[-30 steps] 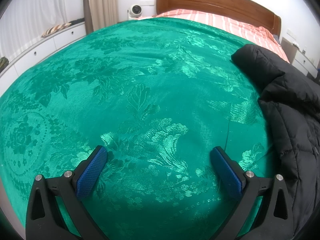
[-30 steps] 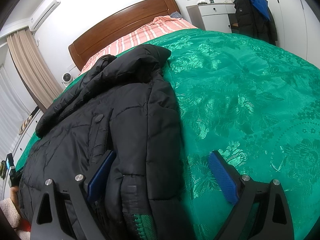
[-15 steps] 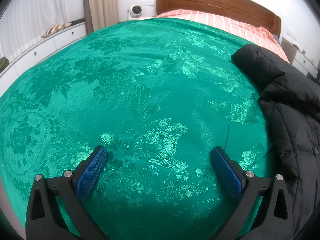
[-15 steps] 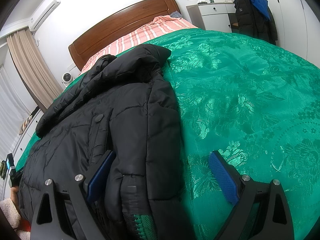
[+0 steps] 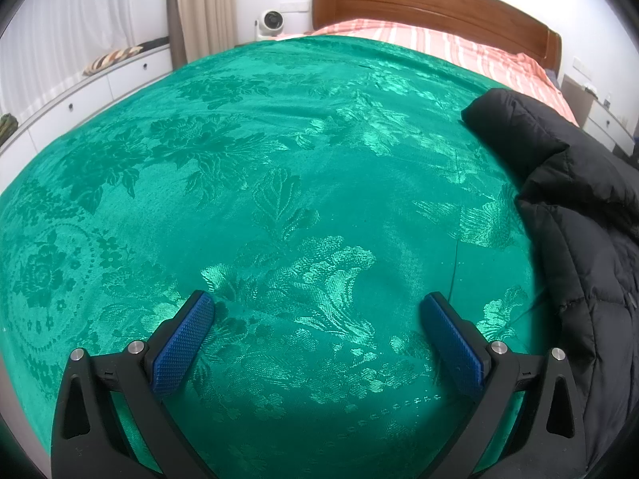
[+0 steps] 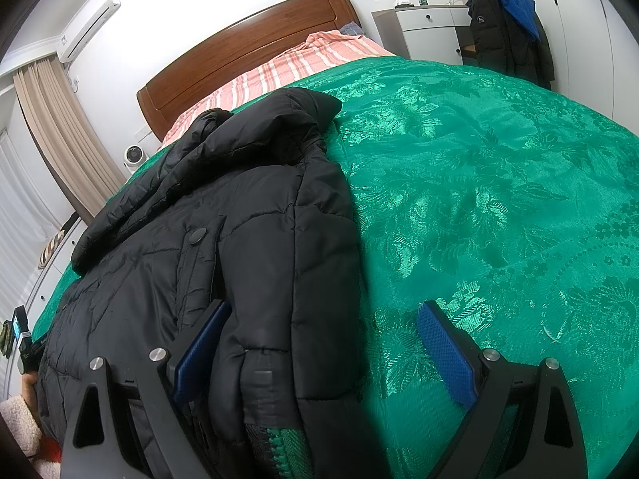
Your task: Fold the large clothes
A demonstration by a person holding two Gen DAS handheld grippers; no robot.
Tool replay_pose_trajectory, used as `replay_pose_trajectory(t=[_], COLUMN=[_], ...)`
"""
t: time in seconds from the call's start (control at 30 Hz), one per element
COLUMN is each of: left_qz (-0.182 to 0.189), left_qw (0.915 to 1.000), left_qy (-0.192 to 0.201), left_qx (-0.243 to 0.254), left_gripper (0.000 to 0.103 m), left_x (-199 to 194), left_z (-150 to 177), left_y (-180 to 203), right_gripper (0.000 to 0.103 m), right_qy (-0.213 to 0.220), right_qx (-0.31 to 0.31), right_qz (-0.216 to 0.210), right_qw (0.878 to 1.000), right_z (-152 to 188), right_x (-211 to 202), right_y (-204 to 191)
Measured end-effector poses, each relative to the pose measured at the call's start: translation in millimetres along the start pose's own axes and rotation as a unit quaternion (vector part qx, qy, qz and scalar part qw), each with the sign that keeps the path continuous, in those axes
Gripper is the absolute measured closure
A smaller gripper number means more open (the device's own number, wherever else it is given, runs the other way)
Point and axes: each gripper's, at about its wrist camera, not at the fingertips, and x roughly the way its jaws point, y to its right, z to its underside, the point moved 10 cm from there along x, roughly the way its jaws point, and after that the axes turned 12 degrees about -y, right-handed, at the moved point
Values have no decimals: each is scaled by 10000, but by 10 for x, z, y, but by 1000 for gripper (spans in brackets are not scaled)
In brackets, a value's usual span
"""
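Observation:
A black puffer jacket (image 6: 223, 247) lies on the green bedspread (image 6: 499, 207), its hood toward the headboard. My right gripper (image 6: 319, 331) is open over the jacket's right front edge: the left finger sits on the quilted fabric and the right finger hangs over the bedspread. A green zipper edge (image 6: 279, 451) shows at the bottom. In the left wrist view the jacket (image 5: 579, 219) lies at the right edge. My left gripper (image 5: 319, 319) is open and empty over bare bedspread (image 5: 279, 179), left of the jacket.
A wooden headboard (image 5: 431, 0) and striped pink sheet (image 5: 439, 44) lie at the far end. White drawers (image 5: 80, 95) run along the left wall. A nightstand (image 6: 427, 28) and a hanging dark coat (image 6: 507, 32) stand at the right.

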Motion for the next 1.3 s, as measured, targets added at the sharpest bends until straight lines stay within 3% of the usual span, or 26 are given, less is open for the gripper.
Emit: replay_pose_trajectory(t=[0.8, 1.03, 1.17, 1.3], left_qz=[-160, -373, -638, -262], left_qw=[9999, 9988, 9976, 9995], left_qy=[18, -303, -251, 76], left_qx=[27, -12, -68, -181], left_gripper=[0, 0, 0, 0], left_x=[-12, -34, -219, -588], left_z=[-36, -73, -39, -116], left_y=[-11, -56, -89, -63], right_gripper=[8, 8, 8, 8], right_qy=[-28, 17, 415, 1277], right_qx=[25, 71, 48, -24], right_qz=[-50, -118, -21, 450], right_qw=[10000, 9999, 9991, 9908], right_z=[2, -9, -86, -212], right_x=[39, -22, -266, -695], right_y=[3, 23, 49, 87])
